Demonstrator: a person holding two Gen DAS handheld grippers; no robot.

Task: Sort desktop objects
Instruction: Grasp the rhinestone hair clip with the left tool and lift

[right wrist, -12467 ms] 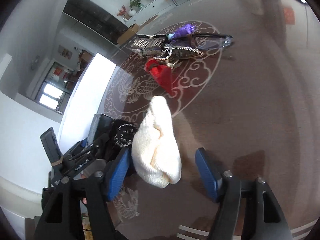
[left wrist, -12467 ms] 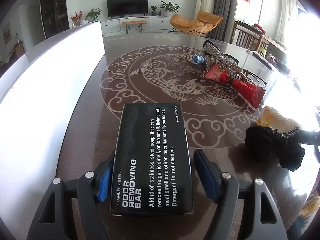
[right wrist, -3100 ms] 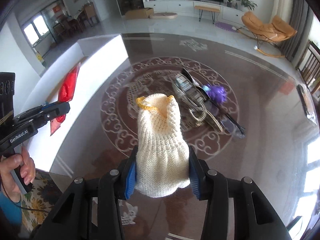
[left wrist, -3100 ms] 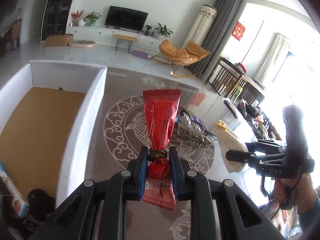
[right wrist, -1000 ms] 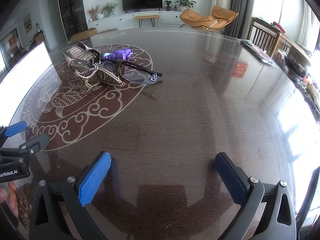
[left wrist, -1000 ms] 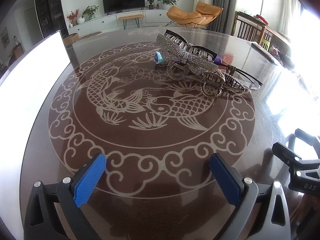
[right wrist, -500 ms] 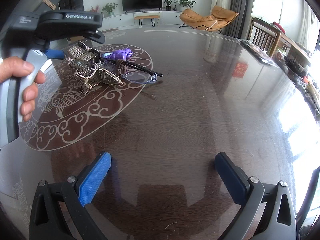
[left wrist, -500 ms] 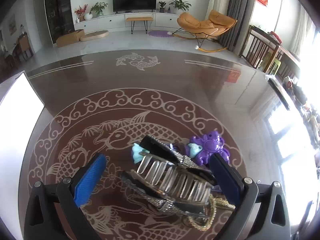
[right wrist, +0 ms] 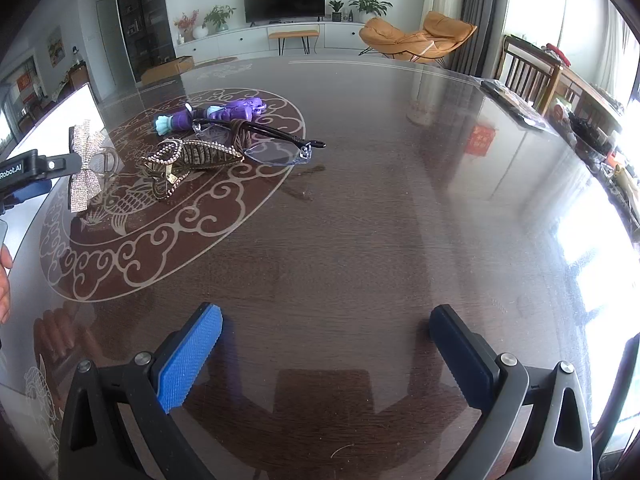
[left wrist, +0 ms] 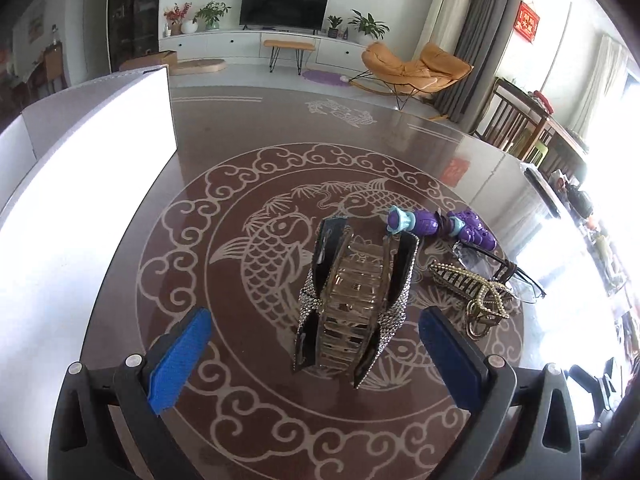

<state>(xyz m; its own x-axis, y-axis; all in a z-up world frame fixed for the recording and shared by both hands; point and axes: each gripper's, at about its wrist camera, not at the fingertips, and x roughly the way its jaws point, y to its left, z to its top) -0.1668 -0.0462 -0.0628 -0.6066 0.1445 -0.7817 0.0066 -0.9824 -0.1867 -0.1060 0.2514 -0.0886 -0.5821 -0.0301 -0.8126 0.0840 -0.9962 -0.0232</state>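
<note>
1. A rhinestone hair claw clip (left wrist: 354, 306) sits at the centre of the left wrist view, between the two blue pads of the left hand-held gripper (left wrist: 316, 354); whether it rests on the worktop or is lifted cannot be told from this view.
2. The left hand-held gripper is spread wide, with neither pad touching the clip.
3. To the clip's right in that view lies a pearl-trimmed hair clip (left wrist: 472, 286), touching a pair of eyeglasses (left wrist: 508, 270) further right.
4. A purple toy figure (left wrist: 440, 226) with a pale blue end lies just above them, beside the top of the claw clip.
5. All lie on a dark glossy worktop (left wrist: 248, 128) with a pale koi-and-cloud medallion.
6. A white box wall (left wrist: 92, 168) fills the left of the frame.
7. In the right wrist view, the right hand-held gripper (right wrist: 326, 352) is spread wide over bare worktop at lower centre, holding nothing.
8. The toy, eyeglasses and pearl clip cluster at upper left there, with the left tool's black arm entering at the left edge.
</note>
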